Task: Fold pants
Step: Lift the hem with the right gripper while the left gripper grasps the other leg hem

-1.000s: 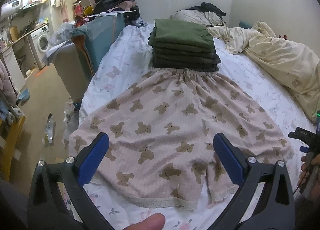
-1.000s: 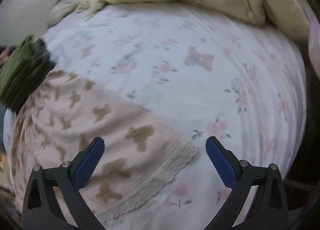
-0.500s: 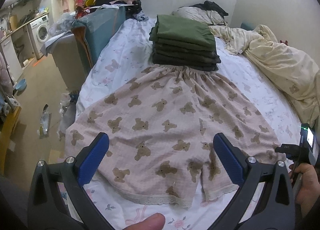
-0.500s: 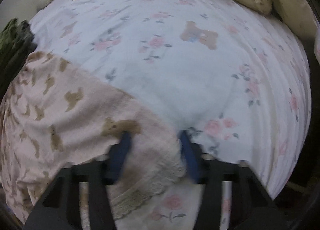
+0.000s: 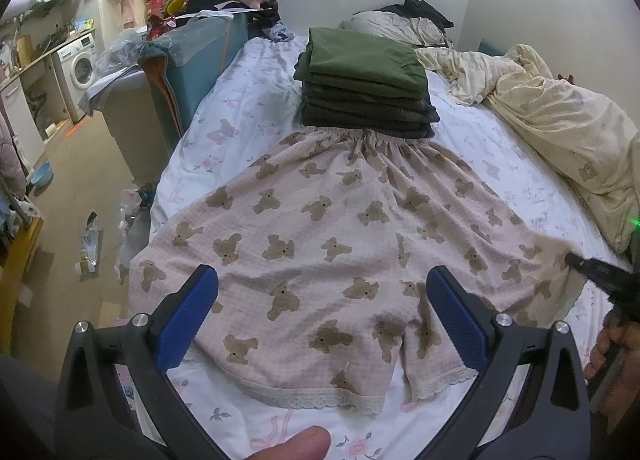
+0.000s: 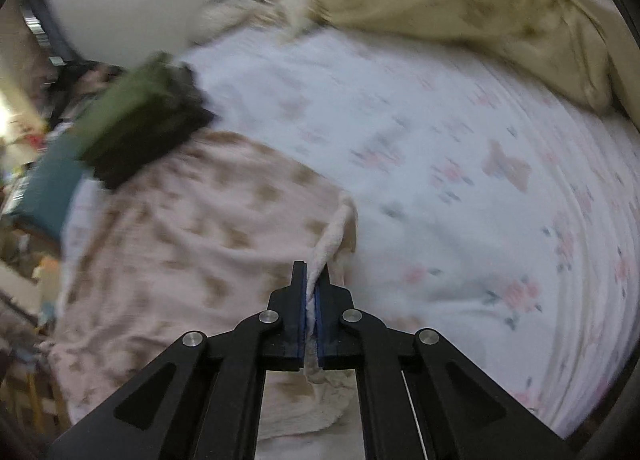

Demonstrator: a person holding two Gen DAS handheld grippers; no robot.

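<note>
Pink bear-print pants [image 5: 344, 244] lie spread flat on the bed [image 5: 248, 99], waistband at 12 o'clock touching a stack of folded dark green clothes [image 5: 364, 79], lace-trimmed leg hems at 6 o'clock nearest the left wrist camera. A cream duvet [image 5: 560, 119] is bunched at 2 o'clock, well apart from the pants.

Step in hand, as I read it: start of the first fold, taking the right leg over onto the left.

- Carry the pinched hem corner across toward 9 o'clock, high enough that the cloth clears the layer beneath and does not drag it into wrinkles.
- Lay side seam on side seam and hem on hem; let go only once the edges line up.
- The free left claw could pin the crotch or left hem so the lower layer holds its place (my suggestion, nothing shows it being done).

Claws:
- Right claw [image 6: 311, 280]: pads pressed together on the lace hem corner of the right leg; cloth rises in a ridge from the pads. Right view is blurred.
- Left claw [image 5: 320, 316]: jaws wide, holding nothing, poised above the leg hems at 6 o'clock; contact with the cloth not apparent.
</note>
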